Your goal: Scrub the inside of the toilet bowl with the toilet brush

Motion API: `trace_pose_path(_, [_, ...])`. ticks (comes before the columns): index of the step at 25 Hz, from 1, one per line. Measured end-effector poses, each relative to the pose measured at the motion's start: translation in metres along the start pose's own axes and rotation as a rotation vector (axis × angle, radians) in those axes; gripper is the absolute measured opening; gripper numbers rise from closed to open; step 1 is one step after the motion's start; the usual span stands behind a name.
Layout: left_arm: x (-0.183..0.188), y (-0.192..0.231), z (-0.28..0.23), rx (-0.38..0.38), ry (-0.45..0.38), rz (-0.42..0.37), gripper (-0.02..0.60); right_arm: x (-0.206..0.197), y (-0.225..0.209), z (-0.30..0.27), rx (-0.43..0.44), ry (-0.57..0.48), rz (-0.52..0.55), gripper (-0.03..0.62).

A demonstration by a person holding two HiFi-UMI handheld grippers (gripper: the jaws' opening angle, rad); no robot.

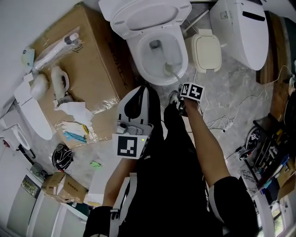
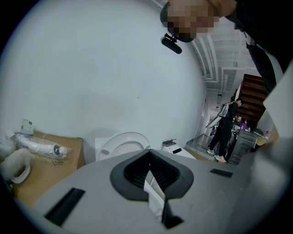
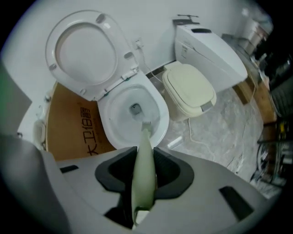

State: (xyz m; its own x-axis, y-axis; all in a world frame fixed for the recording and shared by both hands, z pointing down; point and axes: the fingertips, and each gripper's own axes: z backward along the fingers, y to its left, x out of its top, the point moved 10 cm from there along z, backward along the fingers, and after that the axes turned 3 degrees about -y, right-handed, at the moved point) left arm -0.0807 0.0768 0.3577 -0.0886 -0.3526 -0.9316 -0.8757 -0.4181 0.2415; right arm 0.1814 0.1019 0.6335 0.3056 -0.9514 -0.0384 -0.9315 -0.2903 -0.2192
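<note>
A white toilet stands with its lid (image 1: 144, 12) raised and its bowl (image 1: 147, 58) open. My right gripper (image 1: 179, 101) hovers just in front of the bowl, shut on the pale green handle of the toilet brush (image 3: 144, 160). The brush head (image 1: 170, 69) rests inside the bowl against its near right wall, and the right gripper view shows its bristles (image 3: 145, 124) at the front rim. My left gripper (image 1: 138, 101) hangs lower left of the bowl, over the person's dark clothing, shut with nothing held. In the left gripper view the left gripper (image 2: 150, 172) points at the white wall above the lid (image 2: 124, 142).
A big cardboard box (image 1: 92, 60) stands left of the toilet, with packaged parts and crumpled rags (image 1: 73, 112) on it. A beige seat (image 1: 206, 52) and a second white toilet (image 1: 245, 32) lie to the right. Cables (image 1: 240, 106) trail over the marble floor toward a cluttered rack (image 1: 268, 148).
</note>
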Motion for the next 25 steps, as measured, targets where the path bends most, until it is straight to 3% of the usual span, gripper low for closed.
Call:
trace_pose_path(3, [0.003, 0.008, -0.003, -0.004, -0.005, 0.005, 0.008, 0.014, 0.006, 0.006, -0.062, -0.004, 0.212, 0.12])
trace_pose_path(11, [0.008, 0.044, -0.008, -0.017, -0.001, 0.044, 0.008, 0.035, 0.023, 0.003, -0.175, -0.022, 0.628, 0.12])
trace_pose_path(21, [0.006, 0.063, -0.015, 0.007, -0.004, 0.069, 0.008, 0.067, 0.038, -0.001, -0.232, -0.058, 0.929, 0.12])
trace_pose_path(25, [0.003, 0.055, -0.015, 0.039, -0.003, 0.069, 0.008, 0.084, 0.045, -0.003, -0.247, -0.075, 1.124, 0.12])
